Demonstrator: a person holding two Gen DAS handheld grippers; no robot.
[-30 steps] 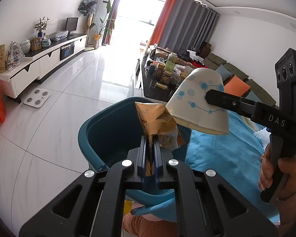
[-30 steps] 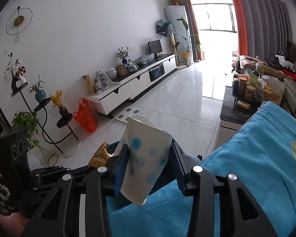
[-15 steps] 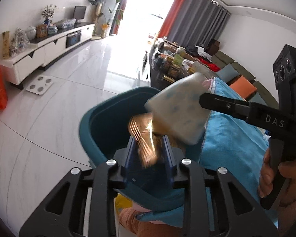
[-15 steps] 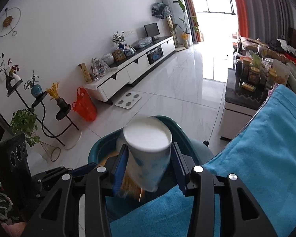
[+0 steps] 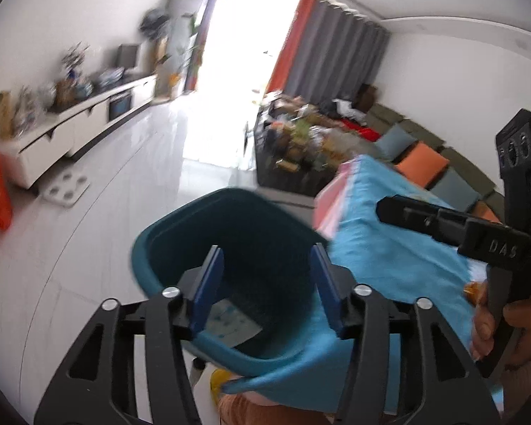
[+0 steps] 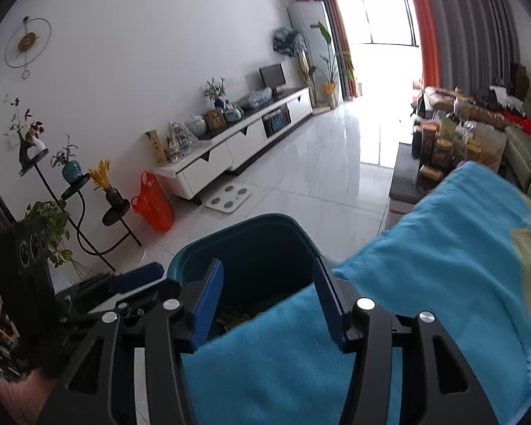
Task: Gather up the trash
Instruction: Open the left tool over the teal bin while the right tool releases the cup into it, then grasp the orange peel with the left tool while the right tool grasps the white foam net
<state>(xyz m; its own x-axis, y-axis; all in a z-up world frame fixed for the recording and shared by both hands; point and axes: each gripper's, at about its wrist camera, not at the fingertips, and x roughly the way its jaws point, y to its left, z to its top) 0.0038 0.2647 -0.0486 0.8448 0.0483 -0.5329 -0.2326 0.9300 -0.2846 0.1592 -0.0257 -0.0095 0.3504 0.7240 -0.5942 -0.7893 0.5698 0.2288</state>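
A blue blanket (image 6: 442,265) covers the near right. Across the glossy white floor (image 6: 318,163), a long white TV cabinet (image 6: 237,148) runs along the wall, with an orange bag (image 6: 152,207) and a white scale (image 6: 228,200) near its end. Gray and orange curtains (image 6: 453,28) frame the bright window (image 6: 382,21). A wall clock (image 6: 26,44) hangs above plant stands (image 6: 78,191).

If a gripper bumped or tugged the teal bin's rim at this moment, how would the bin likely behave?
The teal bin would probably slide or tip easily: it looks like thin moulded plastic, and only a paper cup and a wrapper show inside. The glossy tiled floor likely offers little grip. The blue cloth overlapping its near rim might drag it slightly.
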